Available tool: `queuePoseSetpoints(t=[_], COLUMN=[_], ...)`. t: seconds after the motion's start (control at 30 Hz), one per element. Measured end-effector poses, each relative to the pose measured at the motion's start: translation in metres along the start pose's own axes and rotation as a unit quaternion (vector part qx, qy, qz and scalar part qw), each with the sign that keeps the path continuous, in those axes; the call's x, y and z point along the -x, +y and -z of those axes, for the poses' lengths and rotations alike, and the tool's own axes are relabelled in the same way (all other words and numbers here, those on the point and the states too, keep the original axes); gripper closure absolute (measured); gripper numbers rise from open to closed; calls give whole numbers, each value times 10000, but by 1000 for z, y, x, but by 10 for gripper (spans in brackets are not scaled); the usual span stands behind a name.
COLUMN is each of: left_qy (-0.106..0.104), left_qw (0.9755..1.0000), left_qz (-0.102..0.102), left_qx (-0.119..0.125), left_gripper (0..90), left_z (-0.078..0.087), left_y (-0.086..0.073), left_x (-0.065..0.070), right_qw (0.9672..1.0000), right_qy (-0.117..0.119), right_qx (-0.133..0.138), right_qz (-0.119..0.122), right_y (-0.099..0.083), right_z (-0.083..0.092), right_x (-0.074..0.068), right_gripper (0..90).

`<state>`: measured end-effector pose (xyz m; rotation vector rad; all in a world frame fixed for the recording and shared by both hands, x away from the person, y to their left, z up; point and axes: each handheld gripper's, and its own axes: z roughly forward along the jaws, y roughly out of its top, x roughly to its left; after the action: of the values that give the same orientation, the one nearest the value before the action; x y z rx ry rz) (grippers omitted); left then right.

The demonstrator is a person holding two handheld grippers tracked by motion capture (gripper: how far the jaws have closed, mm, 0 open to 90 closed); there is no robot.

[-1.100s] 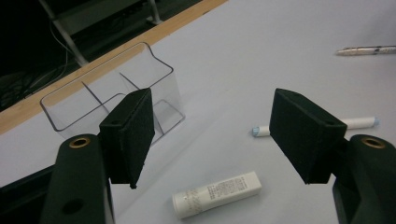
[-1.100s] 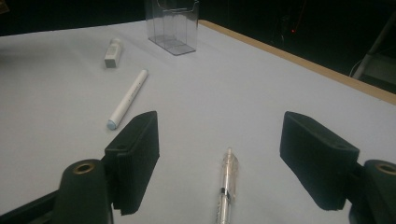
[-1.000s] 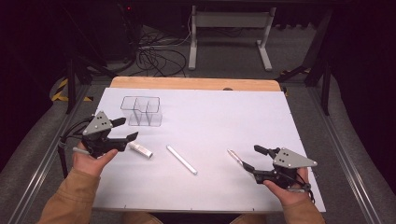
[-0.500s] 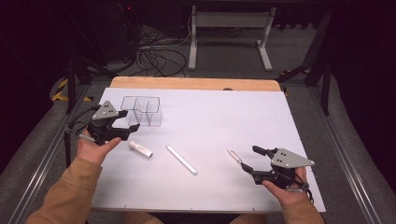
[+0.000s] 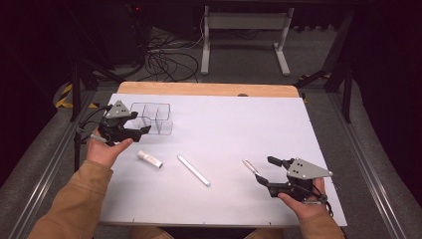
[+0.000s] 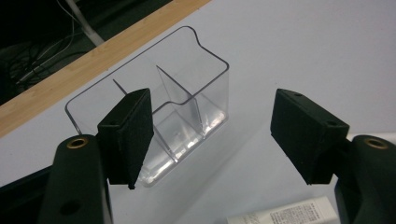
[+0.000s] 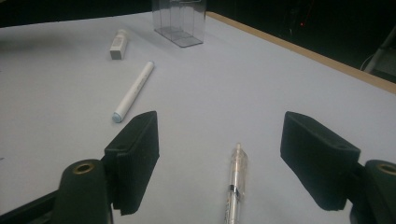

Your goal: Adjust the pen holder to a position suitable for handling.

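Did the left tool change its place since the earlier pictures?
Yes. In the high view the left tool has gone up the table, away from the small white tube, and now sits beside the clear box.

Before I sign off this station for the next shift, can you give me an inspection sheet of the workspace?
Surface: white table, wooden strip at far edge.
Job's things: clear box with dividers, upright, nothing inside it; white marker, small white tube and clear pen lying loose, apart.
Clutter: nothing seen.
Grippers: left gripper open, at the box, not gripping it; right gripper open, the pen lying on the table between its jaws.
Cables: tangle of cables on floor beyond the table.
Surroundings: metal stand, dark floor.
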<state>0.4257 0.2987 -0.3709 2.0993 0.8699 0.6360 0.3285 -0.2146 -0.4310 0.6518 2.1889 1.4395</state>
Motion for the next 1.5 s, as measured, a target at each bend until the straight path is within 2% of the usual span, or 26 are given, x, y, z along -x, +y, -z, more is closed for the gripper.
queuePoseSetpoints(t=[0.07,0.17,0.27,0.3,0.37,0.4,0.43,0.47,0.6,0.7,0.73,0.87,0.9,0.97,1.0,1.03,1.07,1.27,1.33,1.5], left_qy=[80,82,121,117,147,109,109,40,38,183,183,220,239,239,255,238,223,179,102,88], left_qw=[9999,9999,9997,9993,9989,9981,9981,9971,9956,9917,9917,9890,9875,9870,9865,9862,9861,9836,9828,9828], left_qz=[-40,-39,-142,-133,-155,-145,-145,-144,-155,-354,-354,-466,-513,-539,-591,-624,-610,-546,-529,-521], left_qx=[-72,-94,-174,-333,-408,-595,-595,-751,-927,-1221,-1221,-1385,-1471,-1496,-1506,-1512,-1531,-1711,-1765,-1769], left_gripper=[308,311,316,328,338,338,338,339,342,344,345,339,339,340,383,383,422,447,454,510], left_z=[-2,-2,-2,-3,-3,-5,-5,-8,-14,-23,-23,-30,-33,-34,-35,-36,-38,-47,-51,-54], left_y=[0,1,4,6,7,10,10,12,15,19,19,21,23,23,24,24,24,22,21,21], left_x=[-4,-6,-10,-11,-12,-13,-13,-16,-20,-24,-24,-27,-27,-27,-27,-28,-28,-33,-35,-37], right_qw=[10000,10000,10000,10000,10000,10000,10000,9999,9999,9999,9999,9999,9999,9999,9999,9999,9999,9999,9999,9999], right_qy=[9,-1,12,17,20,-3,-21,-27,-13,11,1,1,3,3,2,2,9,23,23,29], right_qx=[18,0,0,2,1,15,48,78,75,74,89,102,99,92,87,87,94,89,69,24], right_qz=[18,2,11,2,8,-9,-33,-59,-85,-76,-94,-102,-104,-104,-93,-93,-110,-98,-93,-106], right_y=[0,0,0,0,0,1,1,1,1,2,2,1,1,1,1,1,1,1,1,0], right_z=[0,1,0,0,1,2,3,4,4,4,5,5,5,5,5,5,4,4,4,3], right_x=[0,1,0,0,1,2,3,3,3,3,3,4,4,4,4,4,3,3,4,4], right_gripper=[288,288,288,288,288,288,288,288,288,288,288,288,288,288,288,288,287,284,284,282])
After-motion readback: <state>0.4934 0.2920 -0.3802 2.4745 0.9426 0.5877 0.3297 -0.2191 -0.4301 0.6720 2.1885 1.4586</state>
